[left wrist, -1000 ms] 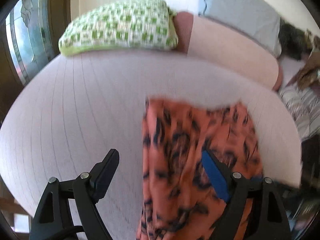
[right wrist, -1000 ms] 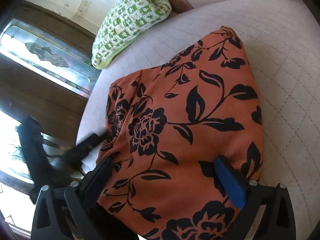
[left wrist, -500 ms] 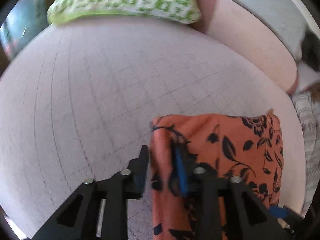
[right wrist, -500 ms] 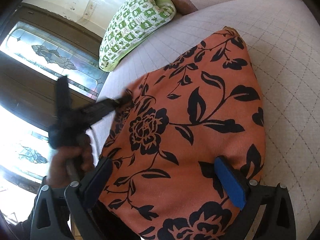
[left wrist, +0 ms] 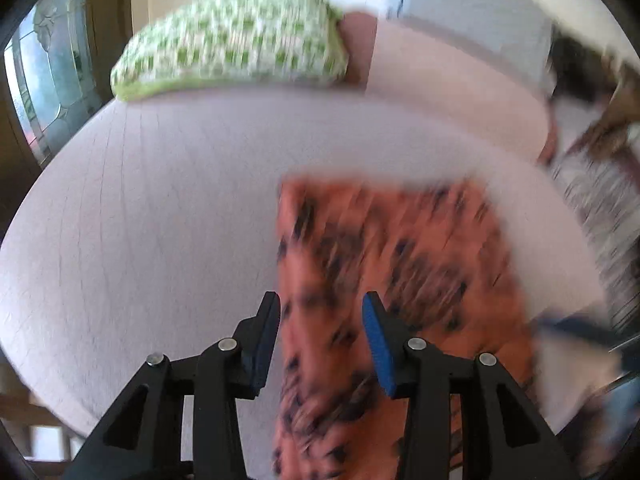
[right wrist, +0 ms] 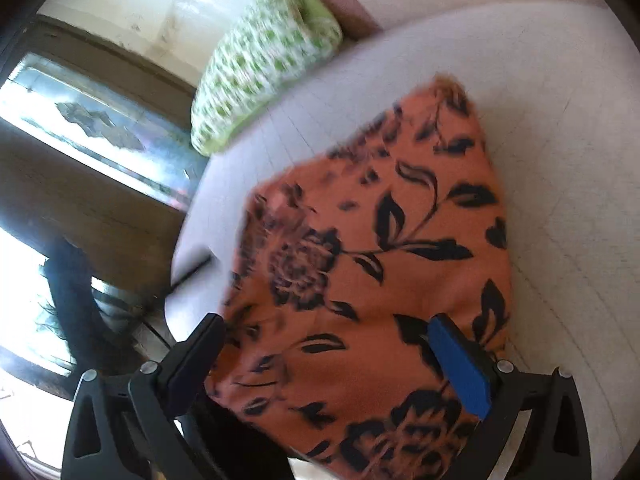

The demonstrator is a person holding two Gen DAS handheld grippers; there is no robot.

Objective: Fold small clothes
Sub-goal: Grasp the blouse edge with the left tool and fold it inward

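An orange garment with a black flower print (left wrist: 400, 264) lies folded on the pale quilted bed (left wrist: 160, 208); the left wrist view is blurred. My left gripper (left wrist: 320, 336) is open over the garment's left edge, and the cloth runs between its fingers without being pinched. In the right wrist view the garment (right wrist: 380, 248) fills the middle. My right gripper (right wrist: 324, 364) is wide open, its fingers spread over the near end of the garment.
A green-and-white patterned pillow (left wrist: 228, 44) lies at the bed's far edge, also seen in the right wrist view (right wrist: 264, 68). A pink bolster (left wrist: 452, 96) and striped cloth (left wrist: 600, 208) are at the right. A stained-glass window (right wrist: 92, 128) is beyond the bed's left edge.
My left gripper was nearly closed on the garment's left edge half a second ago; it has now opened and pulled back. The right gripper stays open over the garment and shifted slightly.
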